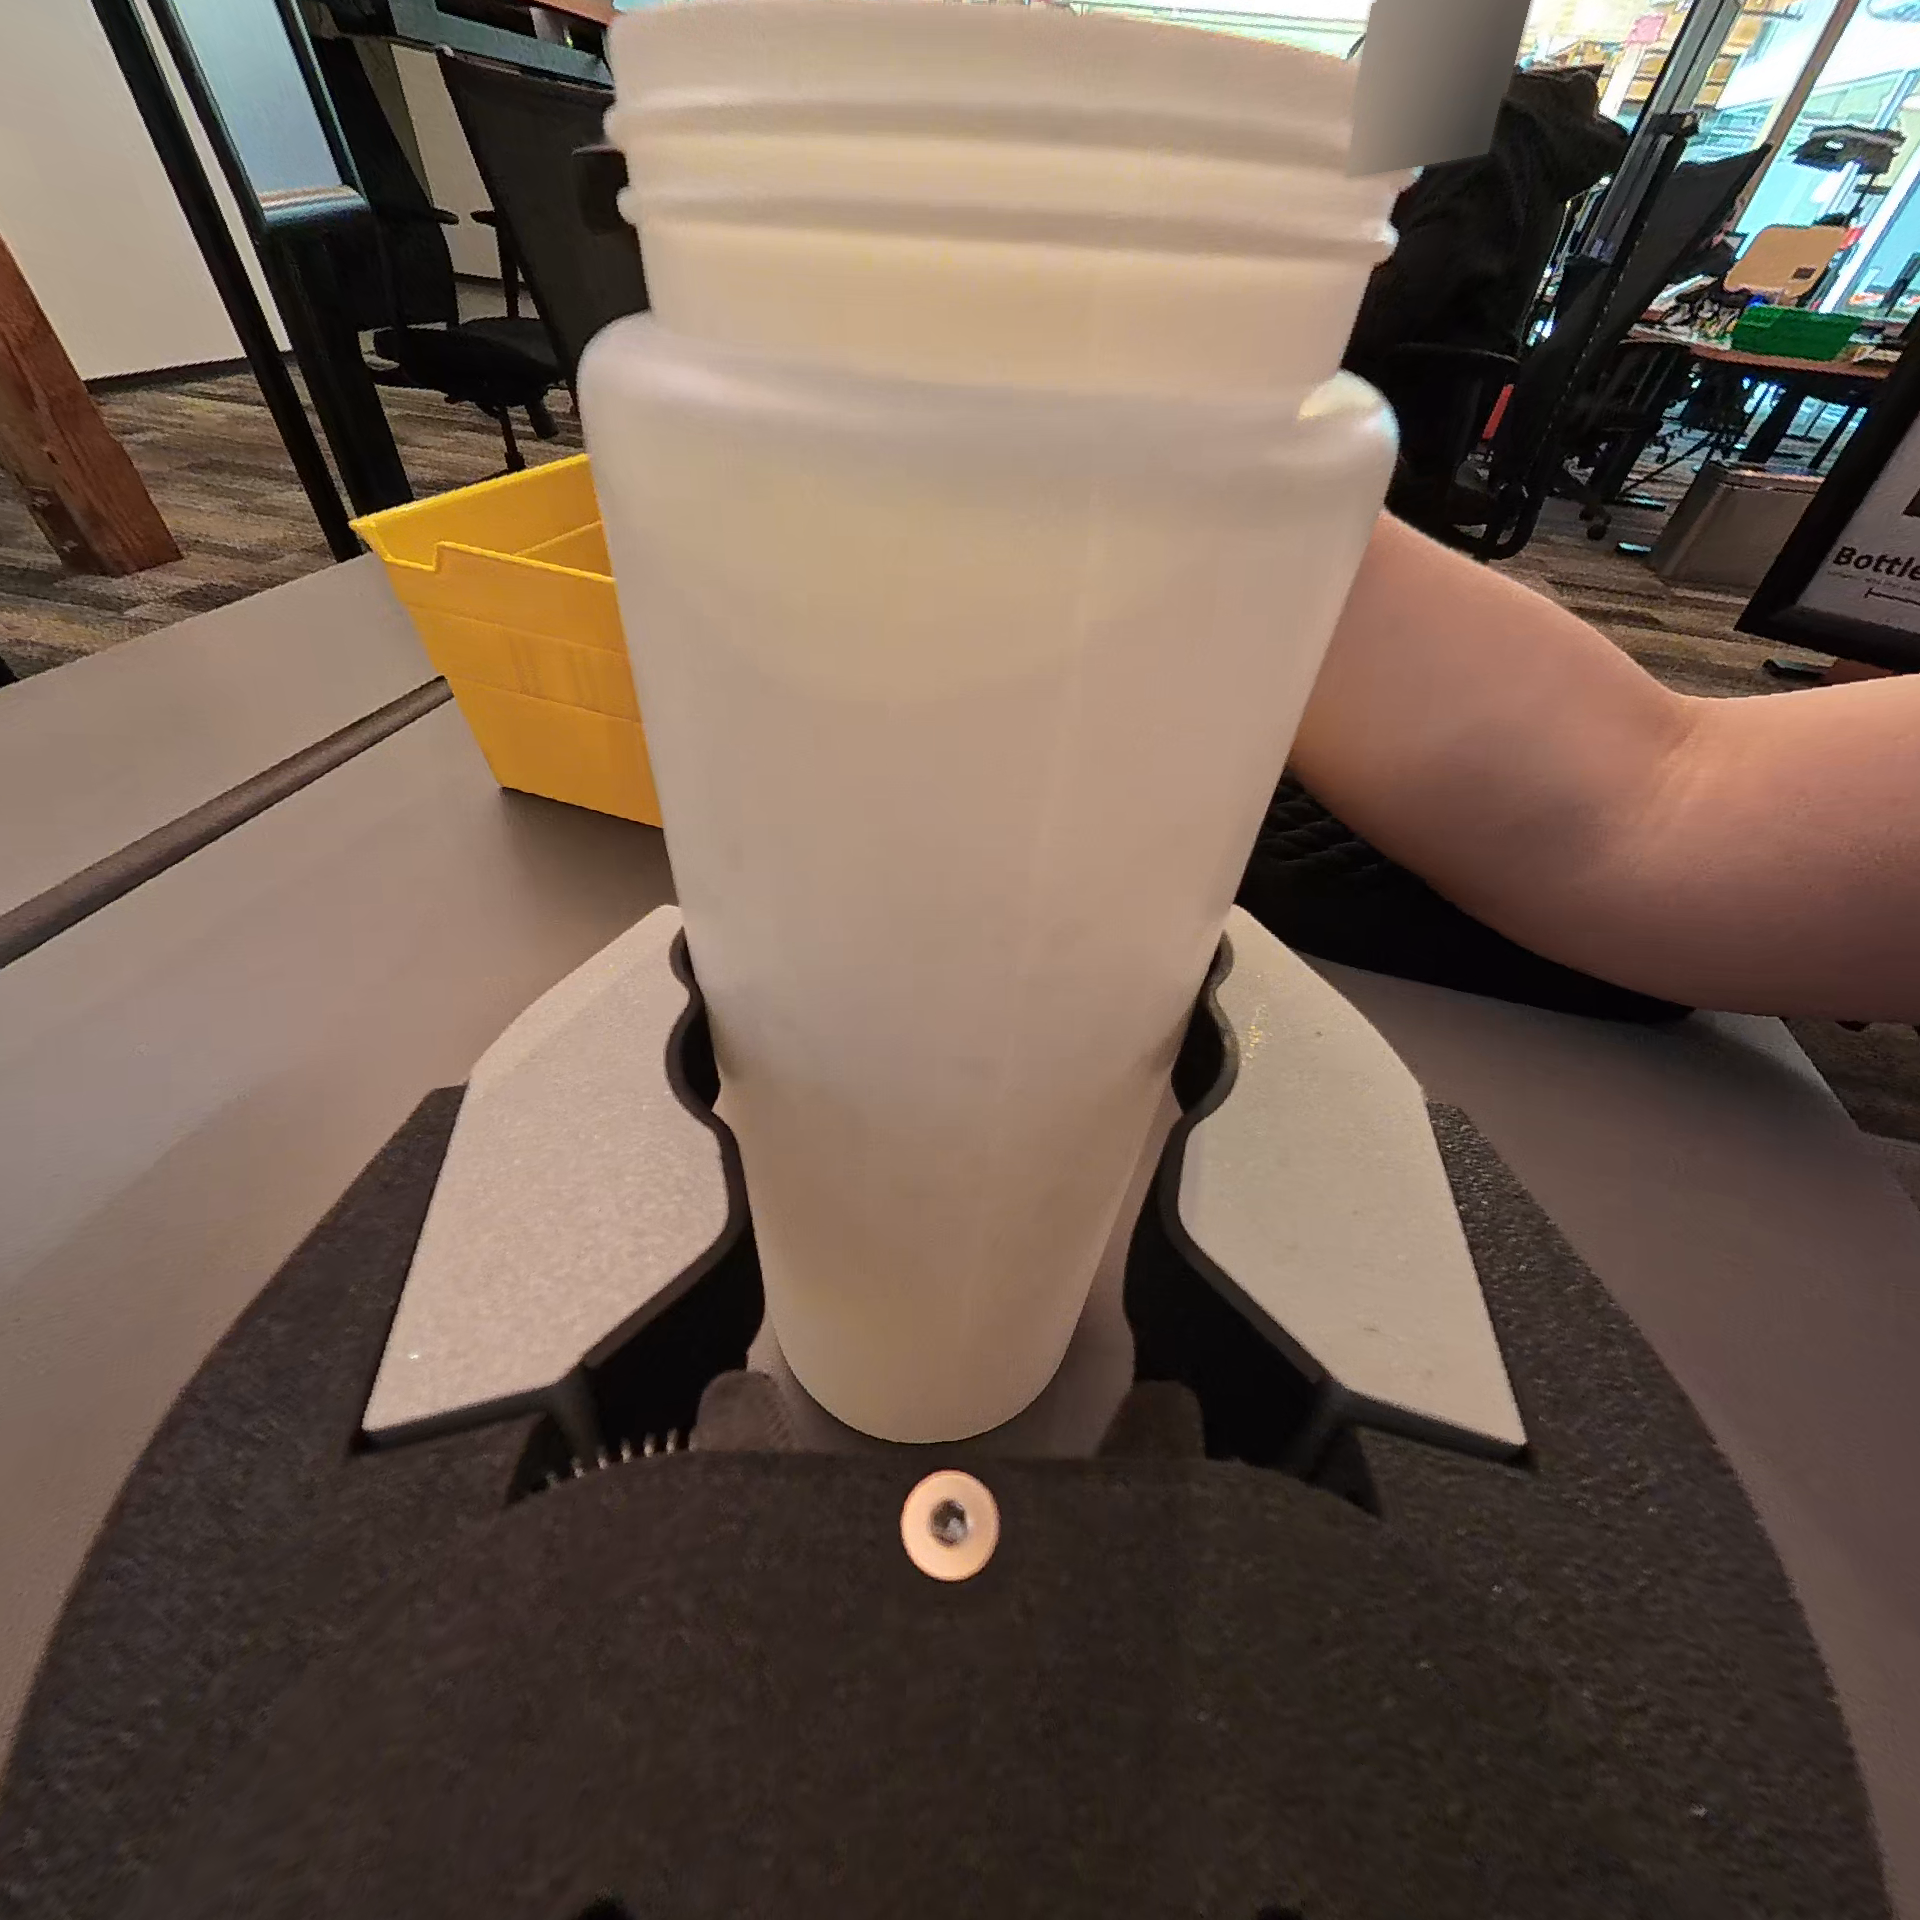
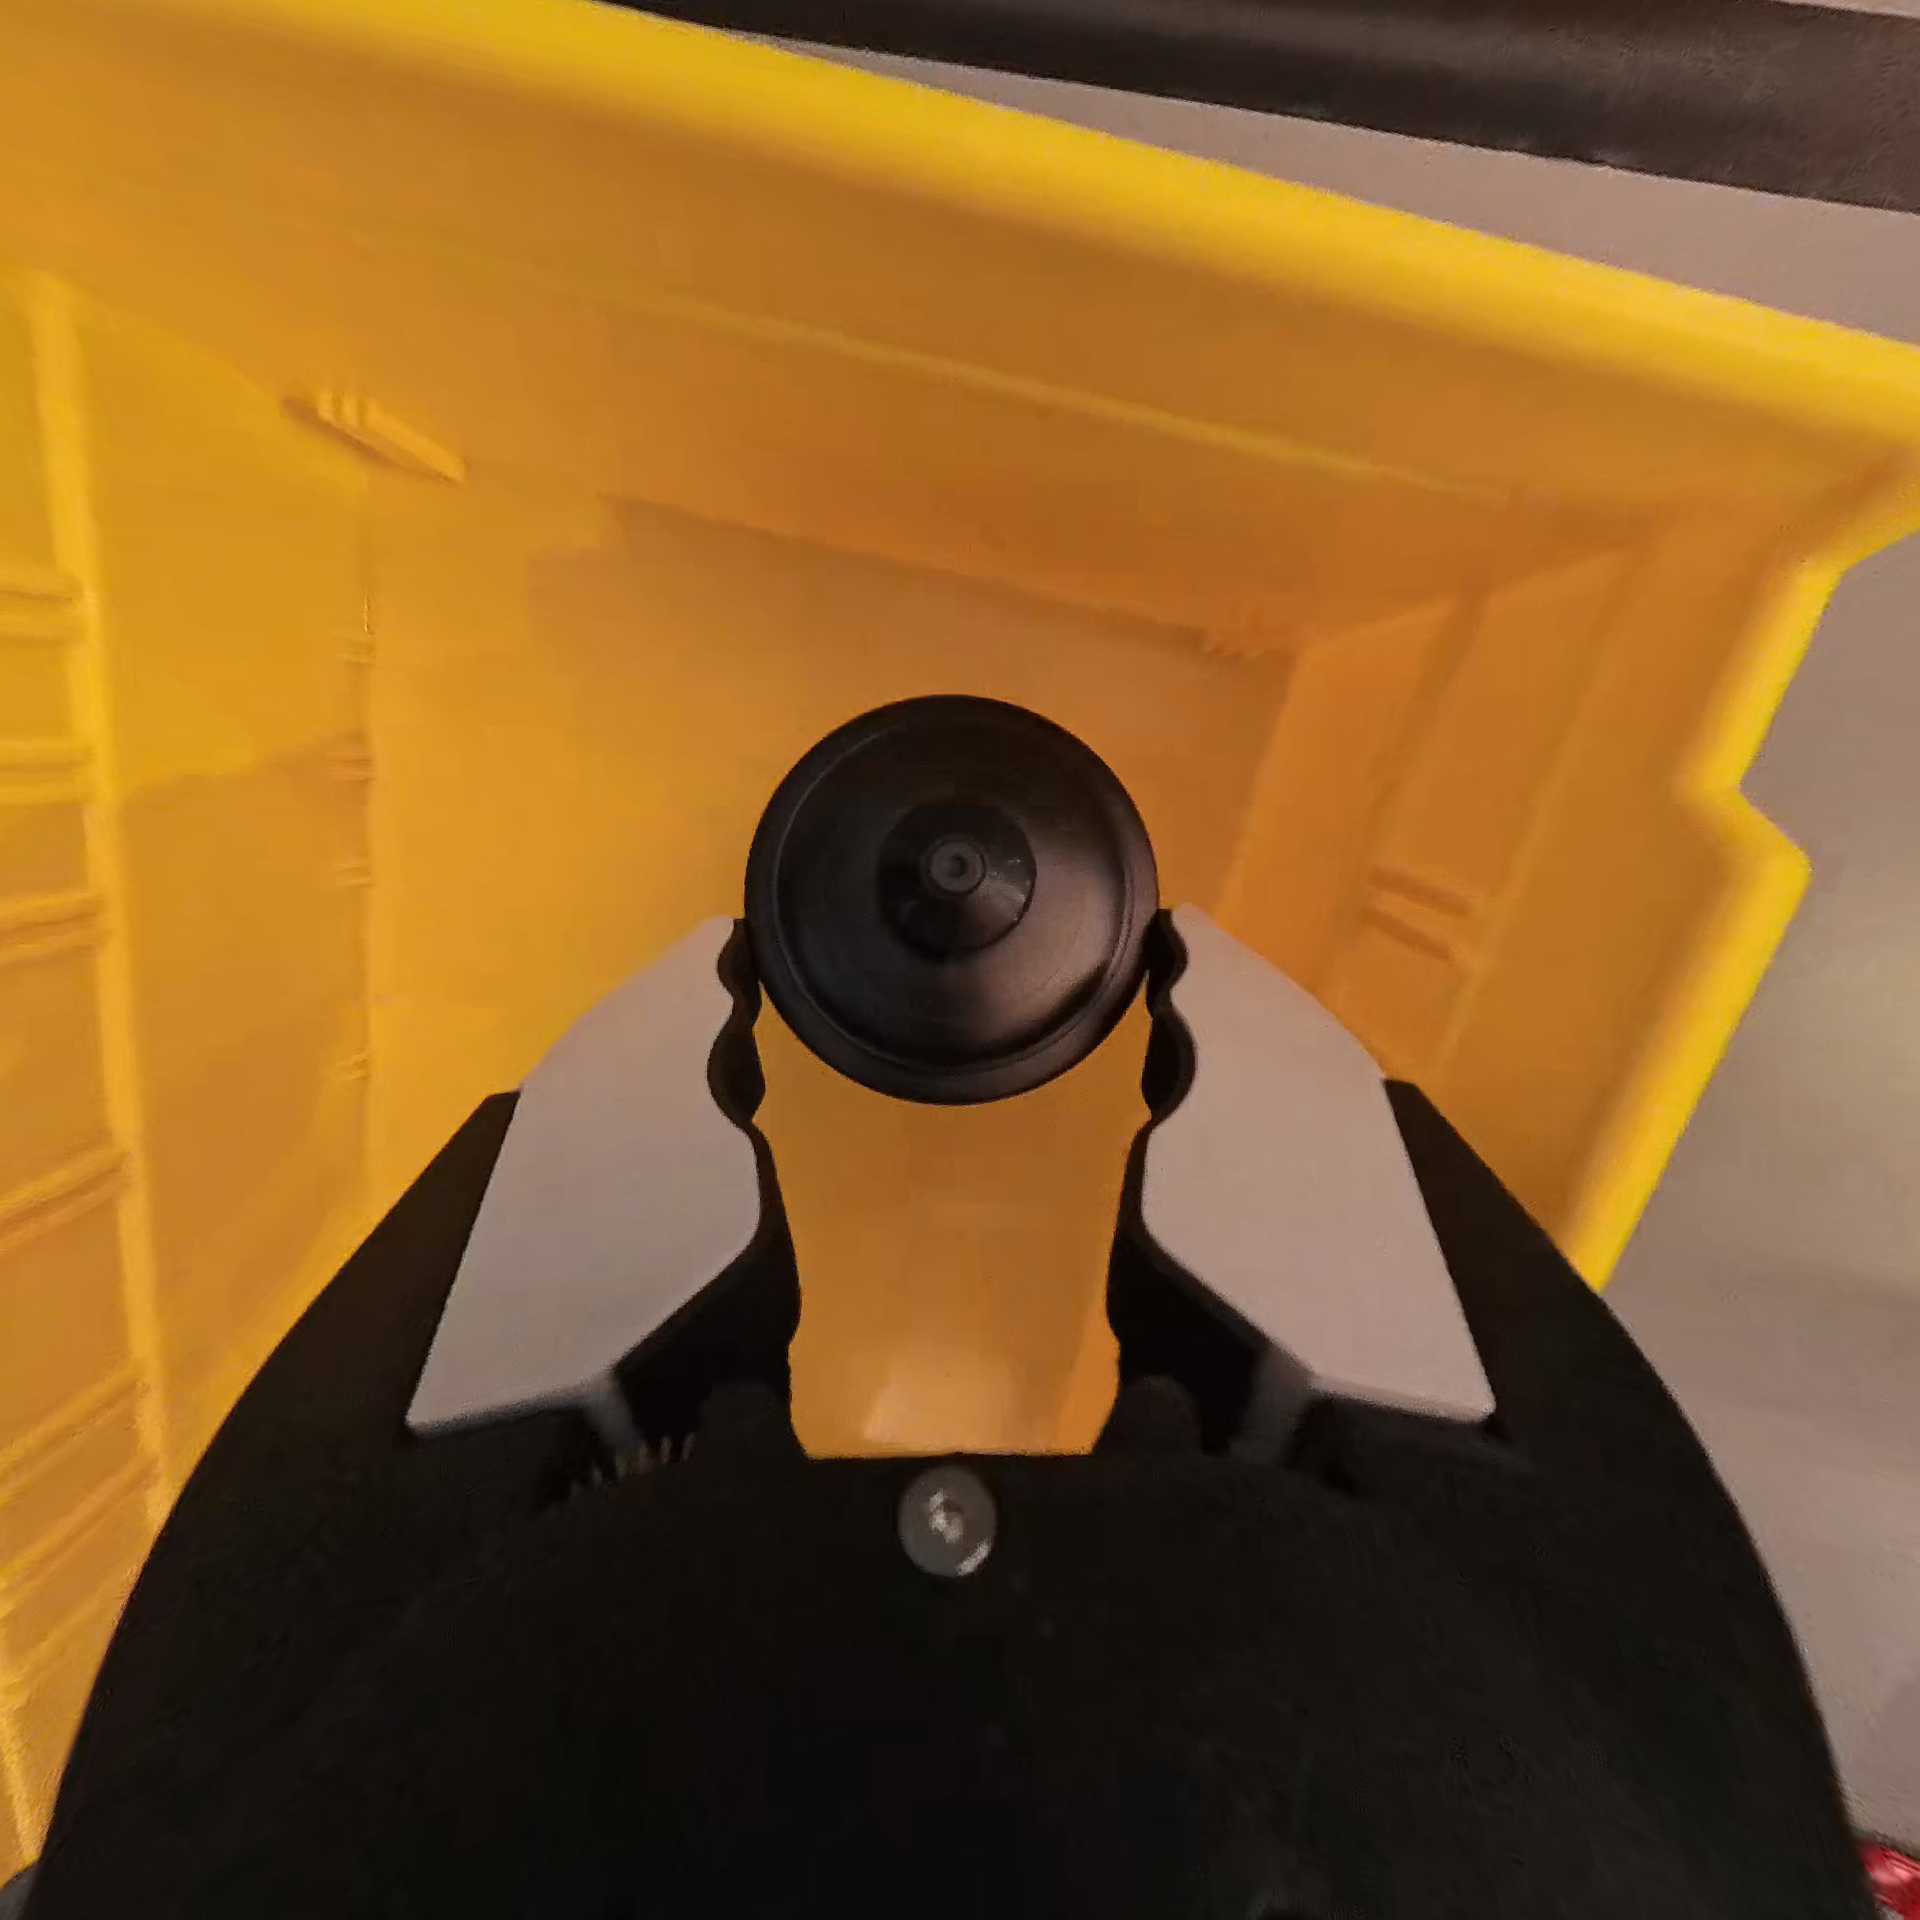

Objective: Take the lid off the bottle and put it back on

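Note:
A tall white translucent bottle (image 1: 977, 727) fills the middle of the left wrist view, upright, its threaded neck bare with no lid on it. My left gripper (image 1: 951, 966) is shut on the bottle's lower body, one finger on each side. In the right wrist view, my right gripper (image 2: 951, 935) is shut on a round black lid (image 2: 951, 899), held by its rim between the fingertips. The lid hangs over the inside of a yellow bin (image 2: 520, 675). The bottle does not show in the right wrist view.
The yellow bin (image 1: 520, 644) stands on the grey table (image 1: 229, 1039) behind and left of the bottle. A person's forearm (image 1: 1610, 810) reaches across from the right over a black mat (image 1: 1340, 883). Office chairs and desks stand beyond the table.

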Motion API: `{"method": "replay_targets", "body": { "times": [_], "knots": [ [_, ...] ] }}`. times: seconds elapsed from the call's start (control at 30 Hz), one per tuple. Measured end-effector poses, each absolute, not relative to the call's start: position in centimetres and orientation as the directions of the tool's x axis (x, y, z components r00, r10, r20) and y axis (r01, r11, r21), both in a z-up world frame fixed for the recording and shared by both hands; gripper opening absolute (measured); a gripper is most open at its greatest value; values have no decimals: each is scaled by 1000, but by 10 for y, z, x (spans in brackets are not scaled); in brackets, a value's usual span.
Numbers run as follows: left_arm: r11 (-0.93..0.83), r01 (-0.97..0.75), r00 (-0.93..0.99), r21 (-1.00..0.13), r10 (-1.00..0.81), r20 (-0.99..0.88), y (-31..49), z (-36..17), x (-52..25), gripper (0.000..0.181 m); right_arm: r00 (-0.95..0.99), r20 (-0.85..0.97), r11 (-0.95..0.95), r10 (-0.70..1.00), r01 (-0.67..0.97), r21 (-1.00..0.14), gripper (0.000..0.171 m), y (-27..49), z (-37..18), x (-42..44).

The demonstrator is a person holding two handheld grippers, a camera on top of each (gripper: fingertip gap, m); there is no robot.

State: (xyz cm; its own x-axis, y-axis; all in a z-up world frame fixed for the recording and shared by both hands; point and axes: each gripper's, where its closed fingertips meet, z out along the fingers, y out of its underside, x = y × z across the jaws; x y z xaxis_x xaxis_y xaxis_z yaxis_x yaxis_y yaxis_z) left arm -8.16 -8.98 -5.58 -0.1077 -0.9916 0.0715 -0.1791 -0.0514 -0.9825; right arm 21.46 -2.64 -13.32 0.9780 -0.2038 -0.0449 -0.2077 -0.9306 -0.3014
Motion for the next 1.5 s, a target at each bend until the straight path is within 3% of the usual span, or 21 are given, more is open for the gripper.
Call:
{"method": "replay_targets", "body": {
  "times": [0.33, 0.57, 0.67, 0.77, 0.9, 1.03, 1.33, 1.5],
  "knots": [
    [-58, -175, -94, -983, -993, 76, -88, -55, -82, 88, 977, -19, -946, -213, -211, -247, 73, -28, -148, 215],
    [-81, -152, -36, -985, -995, 88, -75, -51, -88, 88, 985, 1, -896, -172, -156, -416, 73, -20, -86, 199],
    [-96, -100, -23, -990, -995, 99, -71, -38, -93, 88, 999, -28, -763, 31, 6, -646, 72, 4, -21, 151],
    [-144, -17, -21, -989, -989, 145, -67, -17, -102, 88, 926, 56, -372, 374, 205, -905, 68, 17, 68, 63],
    [-216, 93, -17, -972, -976, 216, -57, 4, -116, 88, 642, 134, 105, 755, 83, -991, 77, -28, 134, -61],
    [-278, 177, -22, -944, -960, 278, -46, 15, -126, 88, 425, 79, -5, 902, 194, -981, 83, -48, 103, -117],
    [-285, 160, -71, -945, -958, 277, -52, 13, -124, 88, 335, -82, -207, 939, 357, -911, 76, -37, 38, -159],
    [-282, 178, -8, -943, -958, 285, -39, 11, -127, 89, 353, -109, -248, 929, 378, -892, 73, -32, 33, -157]
  ]
}}
